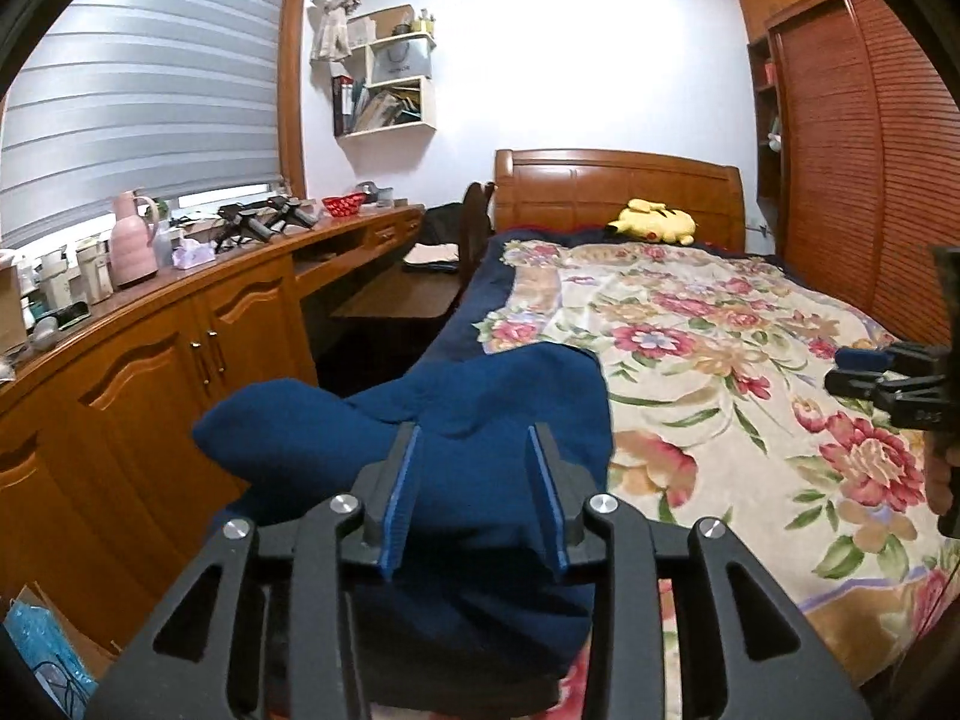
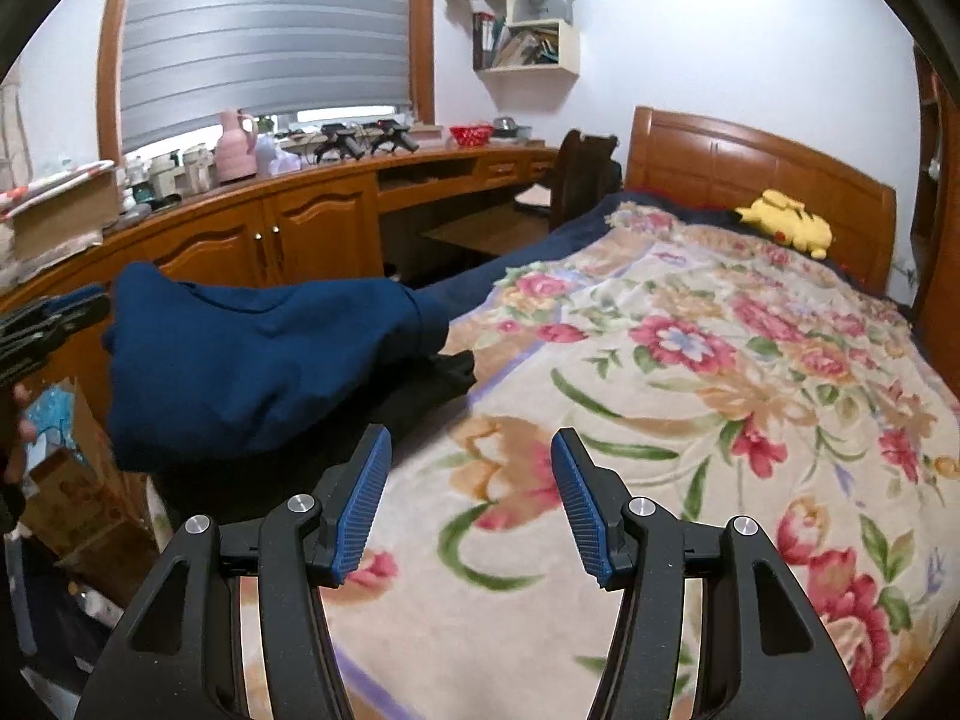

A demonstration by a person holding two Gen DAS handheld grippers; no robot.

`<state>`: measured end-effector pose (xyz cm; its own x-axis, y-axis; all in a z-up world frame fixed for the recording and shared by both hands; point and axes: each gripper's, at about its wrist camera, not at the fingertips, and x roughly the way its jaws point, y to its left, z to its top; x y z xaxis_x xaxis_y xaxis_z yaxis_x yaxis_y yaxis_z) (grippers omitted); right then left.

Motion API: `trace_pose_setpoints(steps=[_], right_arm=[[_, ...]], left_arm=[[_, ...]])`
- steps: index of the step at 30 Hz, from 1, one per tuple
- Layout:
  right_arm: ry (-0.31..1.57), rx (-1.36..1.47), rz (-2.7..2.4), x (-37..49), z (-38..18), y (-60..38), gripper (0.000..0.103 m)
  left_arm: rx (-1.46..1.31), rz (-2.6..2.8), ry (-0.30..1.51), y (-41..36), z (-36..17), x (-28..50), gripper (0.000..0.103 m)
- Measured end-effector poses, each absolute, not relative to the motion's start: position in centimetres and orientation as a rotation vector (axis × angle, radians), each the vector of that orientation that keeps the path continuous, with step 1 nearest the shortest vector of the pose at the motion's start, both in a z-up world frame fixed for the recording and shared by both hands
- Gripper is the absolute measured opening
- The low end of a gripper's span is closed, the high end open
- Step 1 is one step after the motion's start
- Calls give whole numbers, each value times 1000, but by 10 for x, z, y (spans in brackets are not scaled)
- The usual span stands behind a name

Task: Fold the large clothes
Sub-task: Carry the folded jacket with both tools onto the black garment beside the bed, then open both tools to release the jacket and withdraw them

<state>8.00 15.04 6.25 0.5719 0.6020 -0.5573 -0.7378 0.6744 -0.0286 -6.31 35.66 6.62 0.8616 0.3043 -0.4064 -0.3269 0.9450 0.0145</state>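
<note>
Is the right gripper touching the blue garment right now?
Apart. In the right wrist view, the right gripper stands open over the floral blanket, with nothing between its pads, and the blue garment lies clear to its left.

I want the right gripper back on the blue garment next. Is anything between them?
Nothing visible: only bare floral blanket separates the open right gripper from the blue garment, heaped at the bed's left edge.

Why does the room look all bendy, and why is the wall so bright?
Left wrist view: the fisheye lens curves the wardrobe and blind, and light washes out the wall above the headboard. Right wrist view: the same curving bends the desk; the floral blanket looks slightly smeared near the bottom.
</note>
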Motion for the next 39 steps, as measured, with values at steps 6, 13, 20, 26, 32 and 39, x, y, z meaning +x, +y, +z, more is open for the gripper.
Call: trace_pose_setpoints(steps=[6,13,20,26,32,39], right_arm=[[525,-245,781,68,71,119,60],[503,-207,733,50,69,66,70],[475,-167,608,26,61,-11,80],[442,-116,506,10,59,-81,80],[427,-104,423,1,55,-131,80],[386,-86,360,-9,49,-169,80]], left_arm=[[-47,267,424,319,62,-52,40],[-14,151,426,242,54,-36,53],[-13,14,411,144,42,-25,53],[-28,-88,406,74,40,-21,54],[-28,-115,411,33,38,-15,54],[-25,-56,403,4,32,-4,54]])
